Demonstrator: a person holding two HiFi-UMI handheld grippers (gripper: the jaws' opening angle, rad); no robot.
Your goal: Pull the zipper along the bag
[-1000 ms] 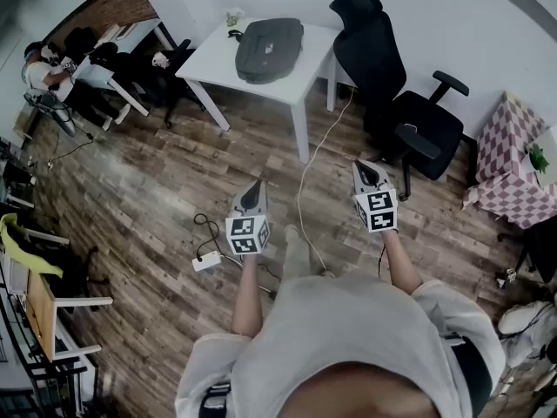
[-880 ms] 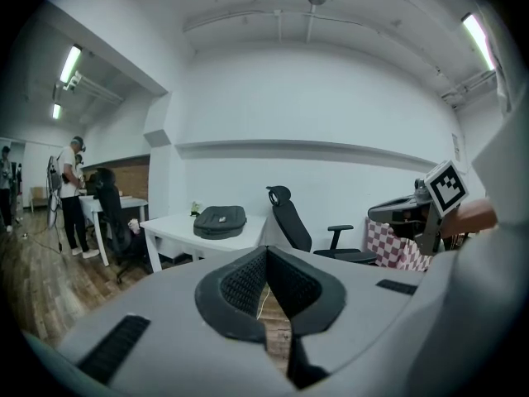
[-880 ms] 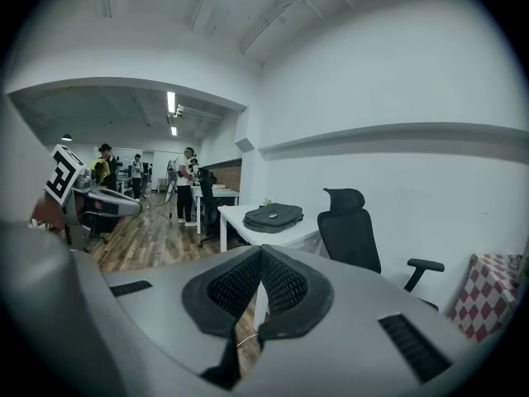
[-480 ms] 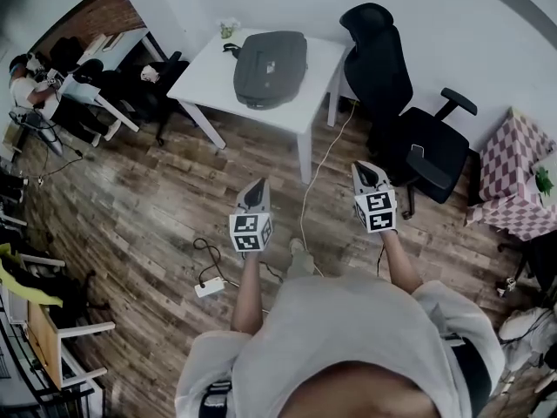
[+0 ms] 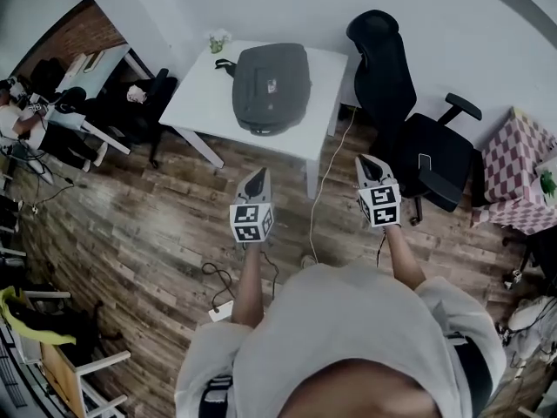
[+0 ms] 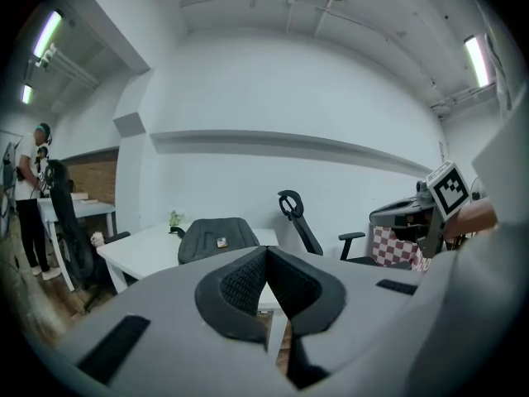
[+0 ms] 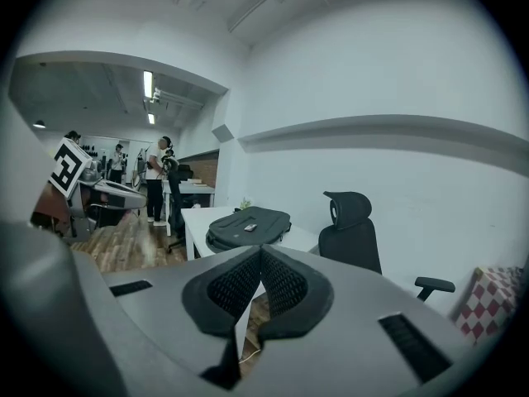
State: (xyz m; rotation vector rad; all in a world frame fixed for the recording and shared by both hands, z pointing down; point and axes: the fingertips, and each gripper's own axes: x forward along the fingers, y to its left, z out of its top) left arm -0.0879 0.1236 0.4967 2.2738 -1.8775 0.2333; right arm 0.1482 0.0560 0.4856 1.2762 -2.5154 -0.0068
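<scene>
**Approach stage: both grippers empty, the bag not yet reached.**

Left of centre in the head view, the grey left gripper (image 5: 256, 179) has its jaws pressed together on nothing. At upper centre, the dark grey soft fabric bag (image 5: 271, 86) lies flat on the white rectangular table (image 5: 203, 98), well apart from both tools. Right of centre, the grey right gripper (image 5: 366, 164) is likewise closed and empty. Next, I judge, they must reach the table, find the zipper pull (too small to make out here), and open to take it.
</scene>
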